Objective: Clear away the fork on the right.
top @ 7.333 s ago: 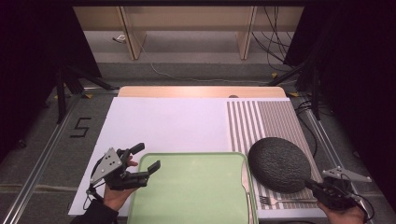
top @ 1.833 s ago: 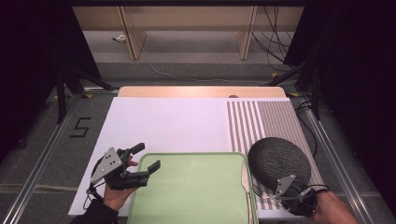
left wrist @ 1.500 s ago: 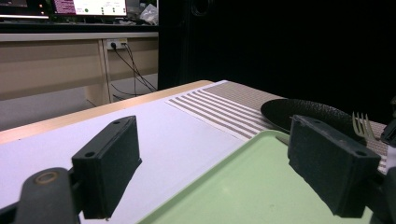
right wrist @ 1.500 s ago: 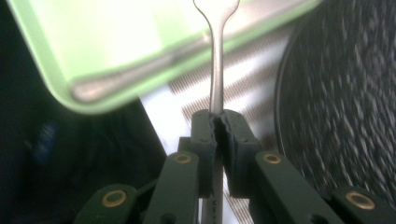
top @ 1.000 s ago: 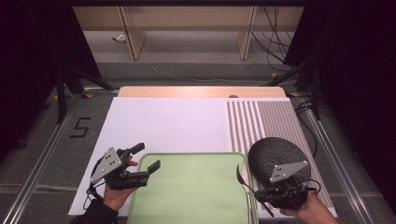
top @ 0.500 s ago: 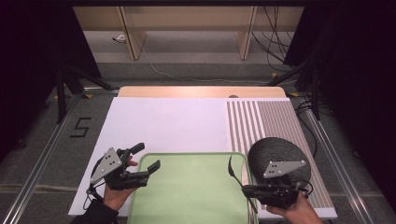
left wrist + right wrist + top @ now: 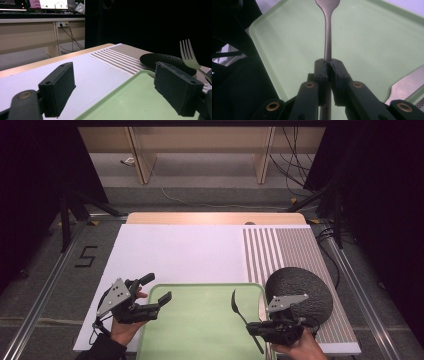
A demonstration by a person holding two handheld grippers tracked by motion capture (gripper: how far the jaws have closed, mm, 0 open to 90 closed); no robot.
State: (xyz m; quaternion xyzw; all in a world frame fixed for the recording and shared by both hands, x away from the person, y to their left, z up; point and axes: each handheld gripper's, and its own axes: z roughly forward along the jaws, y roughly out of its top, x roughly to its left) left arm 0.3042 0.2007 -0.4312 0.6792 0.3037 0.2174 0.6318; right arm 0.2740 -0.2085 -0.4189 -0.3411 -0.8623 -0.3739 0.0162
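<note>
Since the earlier picture, the right gripper (image 7: 252,327) has slid sideways from beside the dark plate (image 7: 305,287) to over the green tray (image 7: 200,292), carrying the fork (image 7: 240,312). Its jaws are squeezed tight on the fork's handle, with the prongs pointing away over the tray. The left gripper (image 7: 157,292) waits at the tray's left corner, its 2 jaws wide apart and holding nothing. To do this well, the hand should lower the fork flat, clear of the rim, and only then let go. The prong tips are cut off in the right gripper view (image 7: 327,3), and how high the fork hangs is hard to tell.
</note>
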